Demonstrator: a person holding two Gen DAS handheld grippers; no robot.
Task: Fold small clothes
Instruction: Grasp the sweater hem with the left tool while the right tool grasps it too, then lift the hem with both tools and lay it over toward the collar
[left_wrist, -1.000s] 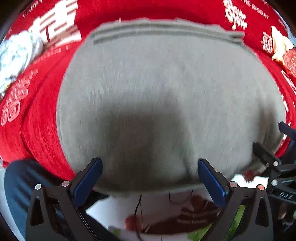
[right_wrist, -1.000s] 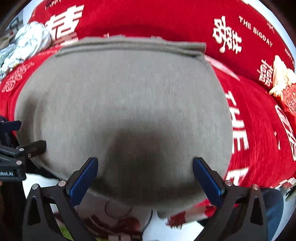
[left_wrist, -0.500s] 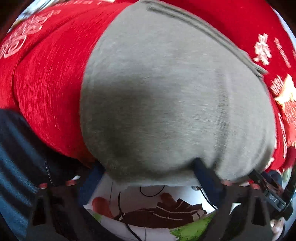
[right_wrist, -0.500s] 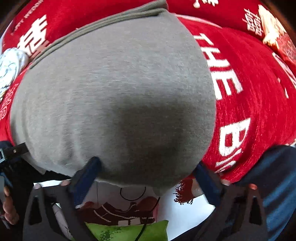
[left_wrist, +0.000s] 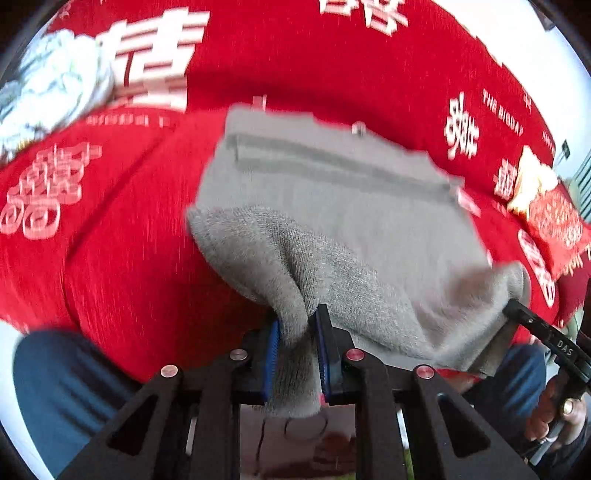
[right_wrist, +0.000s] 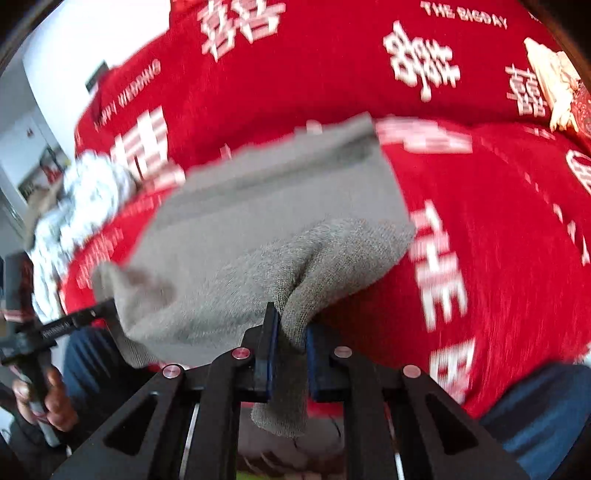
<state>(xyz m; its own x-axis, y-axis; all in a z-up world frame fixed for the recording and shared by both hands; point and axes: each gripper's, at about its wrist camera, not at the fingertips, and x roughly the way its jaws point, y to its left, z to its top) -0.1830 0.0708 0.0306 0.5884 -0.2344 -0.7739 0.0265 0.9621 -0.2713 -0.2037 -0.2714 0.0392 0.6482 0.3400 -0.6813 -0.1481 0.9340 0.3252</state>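
We see left gripper (left_wrist: 295, 332) and right gripper (right_wrist: 288, 332), jaws just closed, each pinching grey knit garment (left_wrist: 351, 206) hem, lower centre frame, over red printed blanket (left_wrist: 129, 277).

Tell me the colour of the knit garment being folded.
Plain grey knit garment, with darker stripes near its far edge; clearest in the left wrist view.

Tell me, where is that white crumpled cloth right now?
The white crumpled cloth lies on the red blanket, far left in both views, beyond the grey garment.

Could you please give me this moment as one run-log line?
step: fold start | left tool: just closed, pinching grey garment near edge | right tool: just closed, same edge | surface: red blanket
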